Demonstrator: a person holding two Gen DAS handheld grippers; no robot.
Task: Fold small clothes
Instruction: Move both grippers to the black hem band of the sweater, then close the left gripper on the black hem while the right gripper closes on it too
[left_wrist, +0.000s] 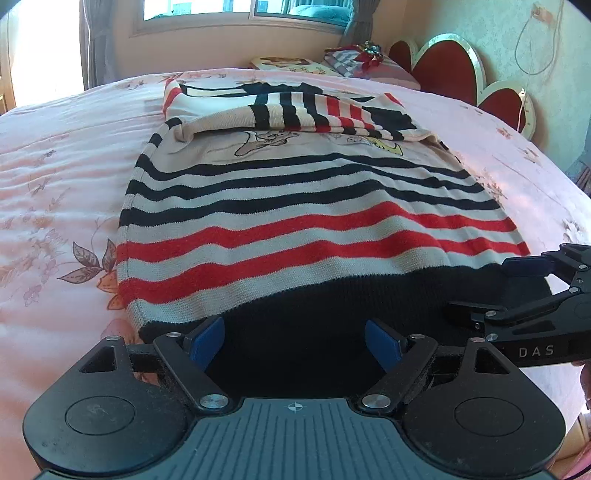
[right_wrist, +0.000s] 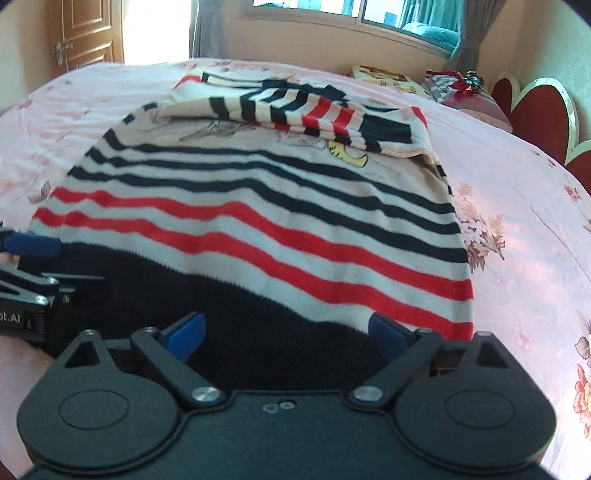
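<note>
Lying across a pink floral bedspread (left_wrist: 48, 173), the striped sweater (left_wrist: 295, 206) fills the middle of both views, its black hem band toward the bottom of each frame and its sleeves folded across the chest near the top. In the left wrist view, bare bedspread runs wide down the left side, from the sunlit upper left corner to the lower left; the sweater's left edge stands straight and clear against it. The left gripper (left_wrist: 294, 345) sits at the bottom centre, its blue pads (left_wrist: 208, 341) spread wide over the black hem with nothing pinched between them. At the right edge of this view the right gripper (left_wrist: 480, 288) reaches in over the hem's far corner, its jaws parted. Past the sweater's right edge a narrower strip of bedspread leads to a red scalloped headboard (left_wrist: 447, 70) at upper right, with pillows (left_wrist: 354, 62) just left of it.

In the right wrist view, the left gripper (right_wrist: 55, 264) shows at the left edge, over the hem's left corner. The right gripper (right_wrist: 286, 341) at bottom centre stands released, blue pads (right_wrist: 186, 338) wide apart above the hem, touching no fold that can be made out. Right of the sweater (right_wrist: 258, 214), open bedspread (right_wrist: 524, 240) stretches to the frame's edge, with the headboard (right_wrist: 543, 107) at upper right. A door (right_wrist: 86, 31) stands at upper left and a window (right_wrist: 332, 11) along the top.
</note>
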